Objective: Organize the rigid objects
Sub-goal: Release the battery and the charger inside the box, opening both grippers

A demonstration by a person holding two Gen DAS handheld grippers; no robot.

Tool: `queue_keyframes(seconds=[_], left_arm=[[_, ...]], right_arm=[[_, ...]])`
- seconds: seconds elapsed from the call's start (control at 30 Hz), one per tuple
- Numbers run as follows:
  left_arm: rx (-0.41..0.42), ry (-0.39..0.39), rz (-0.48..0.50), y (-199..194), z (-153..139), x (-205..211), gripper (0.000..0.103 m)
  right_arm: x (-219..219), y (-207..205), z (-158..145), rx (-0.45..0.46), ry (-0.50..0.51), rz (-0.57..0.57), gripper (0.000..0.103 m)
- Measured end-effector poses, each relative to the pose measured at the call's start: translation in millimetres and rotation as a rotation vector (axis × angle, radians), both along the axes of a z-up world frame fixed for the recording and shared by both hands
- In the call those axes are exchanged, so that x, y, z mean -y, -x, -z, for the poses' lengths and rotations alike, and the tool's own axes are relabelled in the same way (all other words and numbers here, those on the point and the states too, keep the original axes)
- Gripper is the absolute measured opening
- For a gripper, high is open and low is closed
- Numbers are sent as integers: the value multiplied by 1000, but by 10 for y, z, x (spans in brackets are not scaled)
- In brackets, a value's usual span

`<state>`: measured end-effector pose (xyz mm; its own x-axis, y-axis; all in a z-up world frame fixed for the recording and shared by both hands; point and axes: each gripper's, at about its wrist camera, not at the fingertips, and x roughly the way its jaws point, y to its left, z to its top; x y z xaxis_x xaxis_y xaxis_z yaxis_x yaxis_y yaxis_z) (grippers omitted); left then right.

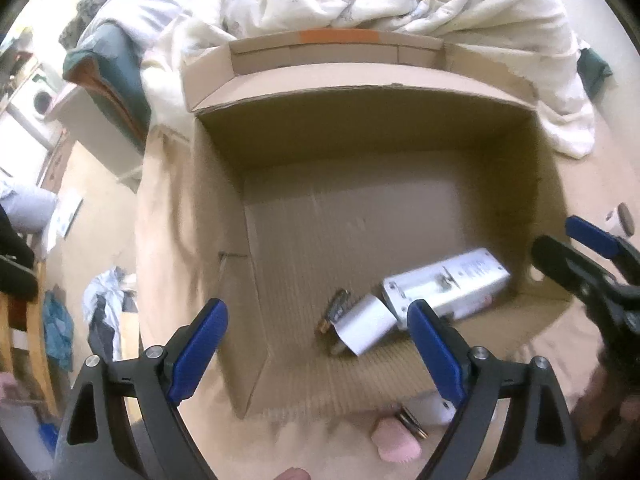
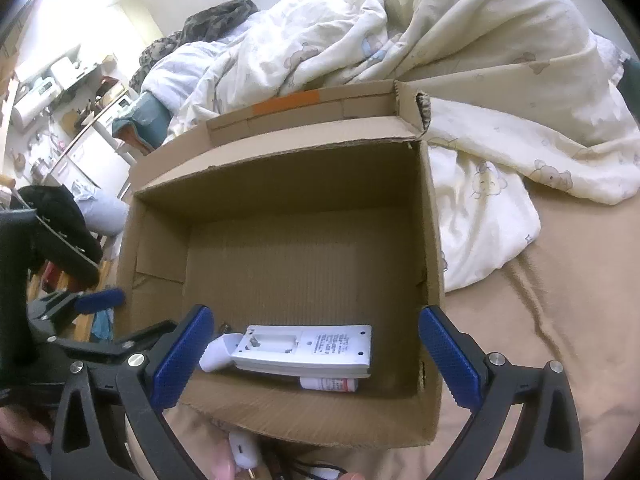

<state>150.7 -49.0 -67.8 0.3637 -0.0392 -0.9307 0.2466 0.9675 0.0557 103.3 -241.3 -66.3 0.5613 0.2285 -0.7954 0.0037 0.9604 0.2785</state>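
Both grippers, left gripper (image 1: 316,334) and right gripper (image 2: 316,354), gape wide, holding nothing; reaching again could snag the cardboard box (image 2: 280,168) rim above the white device (image 2: 308,350).

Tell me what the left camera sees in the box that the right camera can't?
Only the left view shows a small dark object beside the white charger, plus pink slippers outside. Only the right view shows a little bottle with a red label beneath the white flat device. Both show the cardboard box, that device and the rumpled blanket.

One box (image 2: 280,184) (three items inside)
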Motion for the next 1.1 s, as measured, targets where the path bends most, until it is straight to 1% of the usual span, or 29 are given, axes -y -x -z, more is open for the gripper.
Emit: queue_keyframes(seconds=[0.13,0.27,0.5,0.6,0.7,0.87,0.97,1.1], left_arm=[[6,14,-5,115,-173,-32,90],[28,3,-19,259,-304,-66,90],[32,34,-60,501,-378,-188,90],[34,45,-74,599,-380,-252,90],[32,48,-81,680,-350,-299,90],[5,51,-106,772,-205,-373,90],[3,60,-129,810,-107,-432,90],[12,59,-153,817,26,-541,90]], right_arm=[[19,48,-81,20,-9,2,103],[41,170,-179,41,-11,-1,103],[28,421,-384,72,-13,-37,103],[8,543,-409,64,-21,-48,103],[-11,684,-397,39,-30,-67,103],[1,847,-329,4,6,-53,103],[123,876,-223,-33,-44,-9,103],[269,880,-68,-85,-79,59,103]])
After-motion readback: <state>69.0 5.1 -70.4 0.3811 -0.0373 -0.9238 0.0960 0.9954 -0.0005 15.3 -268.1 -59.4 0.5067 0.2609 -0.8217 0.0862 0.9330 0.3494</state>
